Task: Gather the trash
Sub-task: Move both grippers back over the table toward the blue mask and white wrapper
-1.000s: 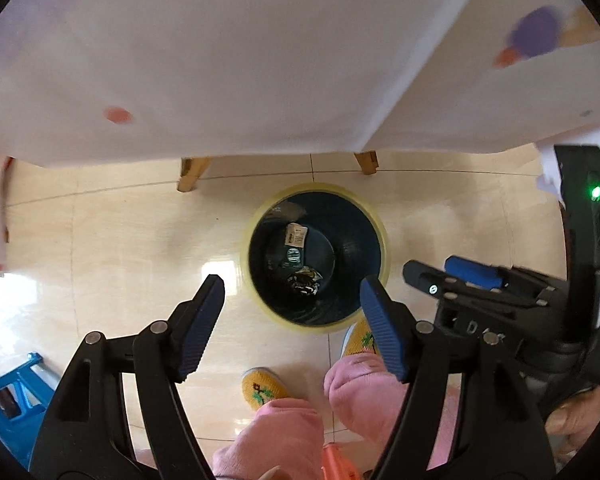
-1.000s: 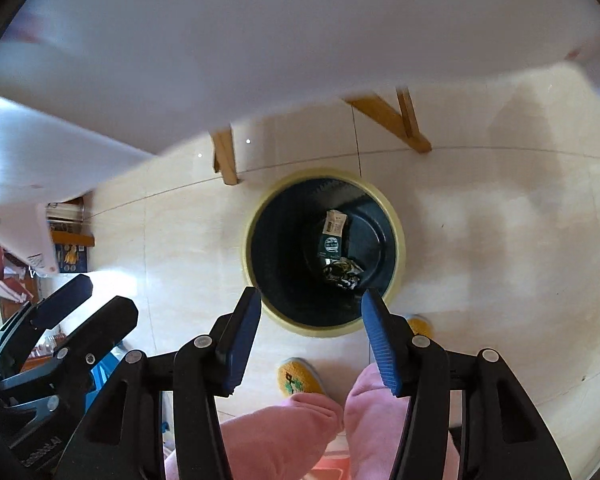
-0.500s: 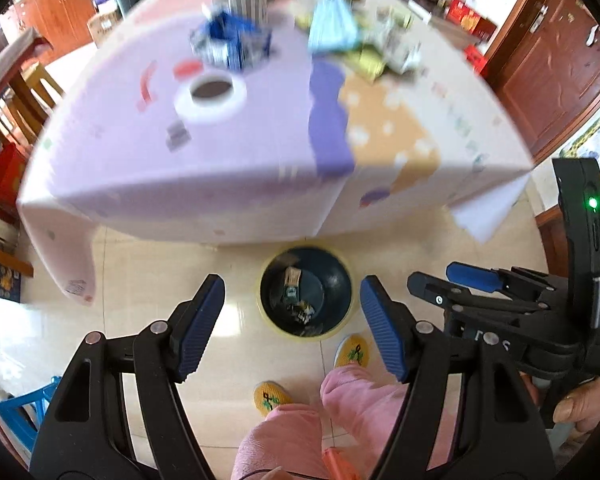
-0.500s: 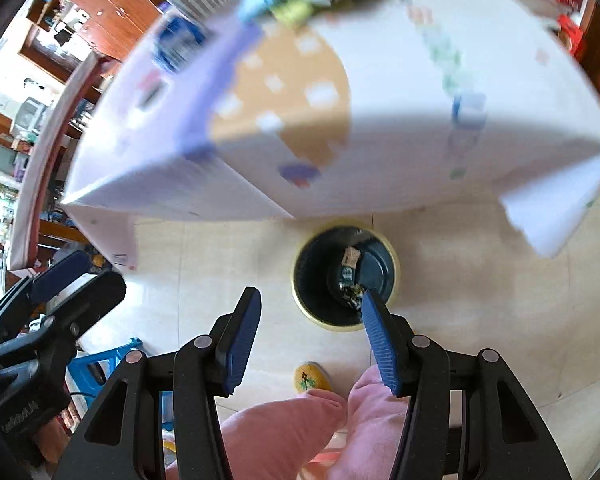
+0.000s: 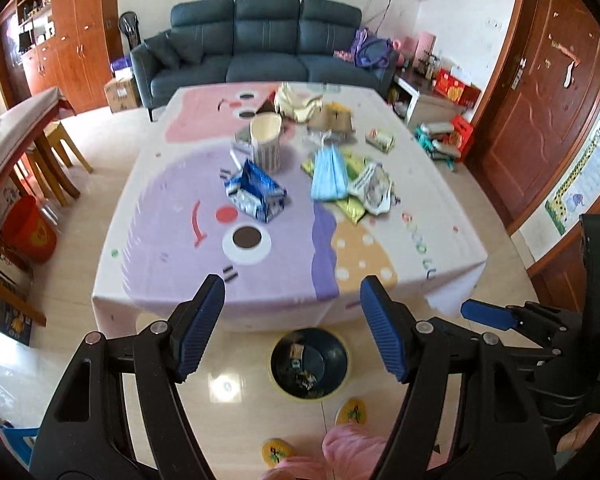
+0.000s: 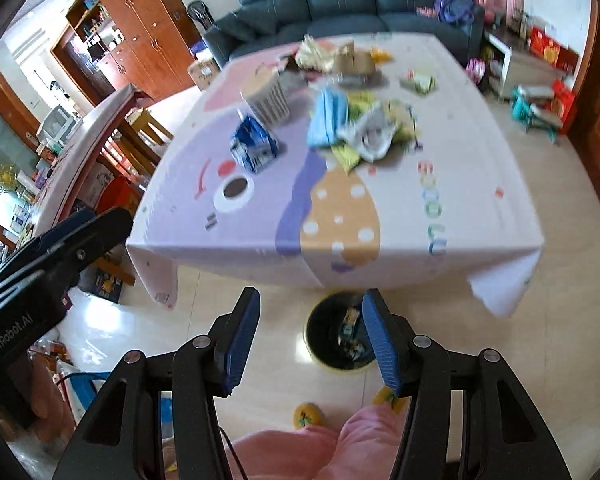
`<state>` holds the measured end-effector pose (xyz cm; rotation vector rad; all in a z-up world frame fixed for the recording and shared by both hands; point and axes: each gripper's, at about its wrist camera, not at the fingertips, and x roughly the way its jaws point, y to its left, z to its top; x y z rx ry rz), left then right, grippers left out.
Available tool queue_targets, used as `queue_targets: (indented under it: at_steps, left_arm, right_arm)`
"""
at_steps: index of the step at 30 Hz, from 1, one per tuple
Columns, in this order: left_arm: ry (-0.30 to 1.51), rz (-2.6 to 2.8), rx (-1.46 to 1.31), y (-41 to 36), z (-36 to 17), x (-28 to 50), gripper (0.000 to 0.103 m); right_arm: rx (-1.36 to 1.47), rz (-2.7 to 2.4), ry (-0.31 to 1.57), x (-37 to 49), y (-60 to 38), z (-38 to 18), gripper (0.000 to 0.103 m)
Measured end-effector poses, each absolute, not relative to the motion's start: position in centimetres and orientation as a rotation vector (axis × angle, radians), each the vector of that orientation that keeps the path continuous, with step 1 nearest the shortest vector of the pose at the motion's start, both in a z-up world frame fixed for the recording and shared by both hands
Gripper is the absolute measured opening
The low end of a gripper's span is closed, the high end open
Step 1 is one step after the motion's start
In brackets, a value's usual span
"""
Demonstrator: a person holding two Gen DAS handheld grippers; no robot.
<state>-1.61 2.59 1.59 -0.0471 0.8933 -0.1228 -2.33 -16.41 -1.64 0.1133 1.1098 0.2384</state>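
Left tongs (image 5: pixel 292 328) and right tongs (image 6: pixel 310 338) both spread wide, empty, raised above the floor in front of the tabletop (image 5: pixel 292 248). Trash heaped mid-tabletop — blue wrapper (image 5: pixel 256 194), striped cup (image 5: pixel 266 142), blue mask (image 5: pixel 330 174), crumpled packets (image 5: pixel 370 192). Bin (image 5: pixel 309 364) on the floor just below the tabletop's near edge, a few scraps inside.

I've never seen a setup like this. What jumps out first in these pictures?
A colourful cartoon tablecloth fills the middle, with litter heaped at its far end: a blue face mask, a blue snack wrapper and a striped paper cup. On the floor at the table's near edge stands a dark bin already holding scraps. Both grippers hang open and empty.
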Motion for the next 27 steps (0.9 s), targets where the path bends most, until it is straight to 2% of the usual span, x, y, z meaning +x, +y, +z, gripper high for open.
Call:
queue_targets:
  at_steps: [9,15,19,27]
  left_arm:
    - [0.827,-0.154,0.015,2.5,5.2,-1.7,0.068]
    - [0.852,-0.175,0.017,2.8,5.0,0.0,0.068]
    - [0.878,-0.165,0.007,2.4,4.3,3.1,0.068]
    - [0.943,-0.112,-0.023,0.5,2.5,11.0,0.068]
  right_arm:
    - [0.122,0.19,1.016,-1.5,-16.0,1.5,0.06]
    - [0.178,0.139,1.003,0.7,-17.9,2.1,0.061]
    - [0.232,0.135,1.016,3.8,-19.6,1.3,0.07]
    - [0.356,0.182,1.142,13.7,-22.8,-3.5,0.072]
